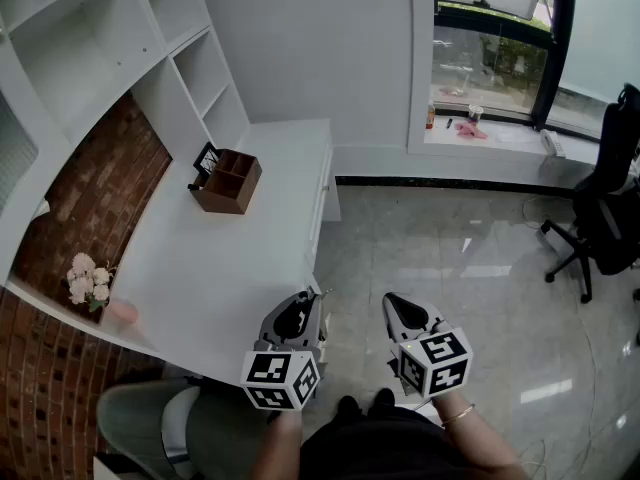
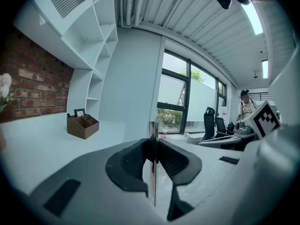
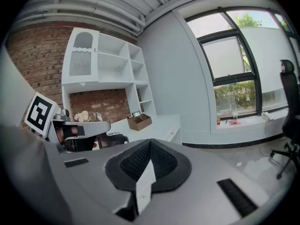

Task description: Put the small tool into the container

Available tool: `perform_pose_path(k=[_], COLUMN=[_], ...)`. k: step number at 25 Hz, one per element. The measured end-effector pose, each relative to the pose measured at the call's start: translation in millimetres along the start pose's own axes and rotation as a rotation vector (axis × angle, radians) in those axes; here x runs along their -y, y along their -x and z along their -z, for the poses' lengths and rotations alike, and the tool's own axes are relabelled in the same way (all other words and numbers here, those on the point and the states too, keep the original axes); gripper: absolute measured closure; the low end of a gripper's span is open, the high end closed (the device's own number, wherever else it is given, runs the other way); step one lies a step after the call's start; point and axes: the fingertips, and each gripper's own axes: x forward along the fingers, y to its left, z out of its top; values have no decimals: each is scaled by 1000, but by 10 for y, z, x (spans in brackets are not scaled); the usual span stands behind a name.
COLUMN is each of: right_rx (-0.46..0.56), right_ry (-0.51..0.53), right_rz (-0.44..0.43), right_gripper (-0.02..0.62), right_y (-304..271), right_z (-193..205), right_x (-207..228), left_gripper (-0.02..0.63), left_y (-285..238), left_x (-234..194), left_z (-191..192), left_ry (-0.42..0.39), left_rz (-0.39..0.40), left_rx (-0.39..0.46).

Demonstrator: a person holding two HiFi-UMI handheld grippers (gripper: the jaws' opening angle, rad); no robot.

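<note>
The left claw (image 2: 153,143) is clenched on the tool (image 2: 153,182), a thin flat metal strip seen edge-on between its pads, its tip poking out past them. This claw hangs over the near corner of the white table (image 1: 220,268). The container (image 1: 228,181), a brown wooden box with open compartments, stands at the far end of the table by the white shelves, well apart from both claws. The right claw (image 3: 149,144) is clenched and empty, over the floor just beside the table. Pale flowers (image 1: 88,280) sit at the table's left edge.
</note>
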Motion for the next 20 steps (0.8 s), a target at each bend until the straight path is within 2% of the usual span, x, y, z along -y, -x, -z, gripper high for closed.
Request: perform_pose_path(k=[9,16,20], right_rx=[17,33,21], right_ry=[-36,-5,-16], right_rz=[-13,-15,-15], right_gripper=[592,592,592], right_y=[79,147,94], right_z=[-54,-170,-192], right_x=[260,499,612], left_gripper=[525,525,525], left_y=[-121,-277,-389], left_x=[59,117,106], left_z=[-27,-203,-240], left_ry=[7,-19,-21], left_rz=[-17,-42,-59], left_rx=[3,32,20])
